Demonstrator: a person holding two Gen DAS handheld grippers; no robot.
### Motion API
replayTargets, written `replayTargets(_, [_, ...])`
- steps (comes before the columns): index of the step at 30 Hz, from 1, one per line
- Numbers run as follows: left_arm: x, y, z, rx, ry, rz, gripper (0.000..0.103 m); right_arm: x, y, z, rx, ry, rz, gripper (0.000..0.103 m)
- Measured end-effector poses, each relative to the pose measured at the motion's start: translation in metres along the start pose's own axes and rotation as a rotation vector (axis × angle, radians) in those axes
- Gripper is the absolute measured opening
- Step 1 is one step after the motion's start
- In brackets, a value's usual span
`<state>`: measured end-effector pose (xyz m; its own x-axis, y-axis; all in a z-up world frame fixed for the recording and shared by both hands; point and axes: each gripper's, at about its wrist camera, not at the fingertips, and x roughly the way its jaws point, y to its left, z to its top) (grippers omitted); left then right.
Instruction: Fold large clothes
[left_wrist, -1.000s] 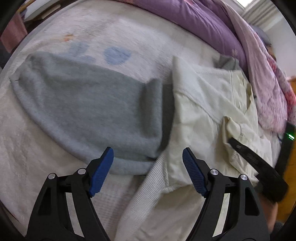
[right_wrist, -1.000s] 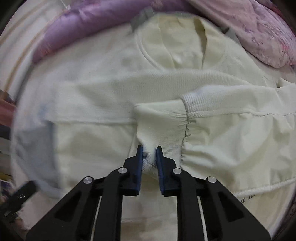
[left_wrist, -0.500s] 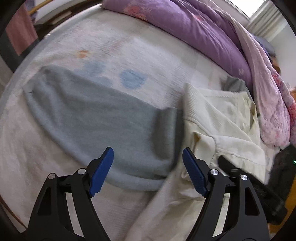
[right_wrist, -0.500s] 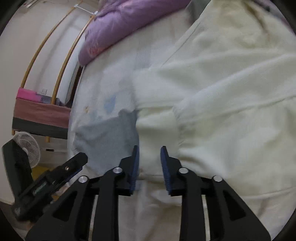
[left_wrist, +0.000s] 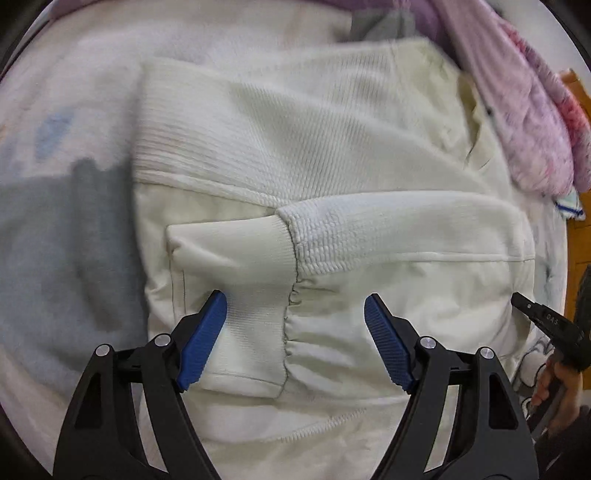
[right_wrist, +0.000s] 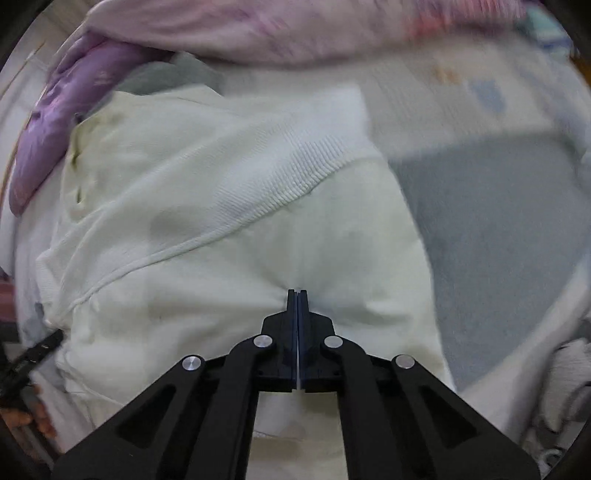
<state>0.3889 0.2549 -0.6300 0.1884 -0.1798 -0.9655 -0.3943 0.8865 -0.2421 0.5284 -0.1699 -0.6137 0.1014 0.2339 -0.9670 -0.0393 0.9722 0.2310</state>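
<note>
Left tongs (left_wrist: 295, 314) apart above cream sweater (left_wrist: 332, 155), sleeves folded across; right tongs (right_wrist: 297, 295) together, empty.

Sweater (left_wrist: 332, 155) lies beside another garment (left_wrist: 55, 258), apparently overlapping it.

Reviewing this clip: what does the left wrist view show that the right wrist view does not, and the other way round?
Only the left wrist view shows the folded-in sleeve cuff lying across the cream sweatshirt, with the left gripper open above it, and an orange wooden edge at the right.

Only the right wrist view shows the right gripper shut, its tips at the cream fabric; whether cloth is pinched cannot be told.

Both show the cream sweatshirt, the grey garment beside it, the purple quilt behind, and the patterned bedsheet.
</note>
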Motion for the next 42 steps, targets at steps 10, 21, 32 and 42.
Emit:
replayTargets(10, [-0.059,0.012,0.041,-0.027,-0.108,-0.015,0.085,-0.034,-0.003,0.064,0.027,-0.042,0.028,0.060])
replayTargets(21, [-0.021,0.096,0.137,-0.203,-0.039,0.041,0.084,0.009,-0.037,0.164,0.195,-0.002,0.010,0.062])
replayTargets(32, [0.011,0.054,0.156,-0.064,-0.027,0.116,0.014,0.035,-0.037,0.167,0.129,0.027,0.024,0.016])
replayTargets(42, [-0.057,0.012,0.127,0.054,-0.189,0.122,0.008,-0.037,0.007,0.139,-0.093,-0.191,-0.110,0.007])
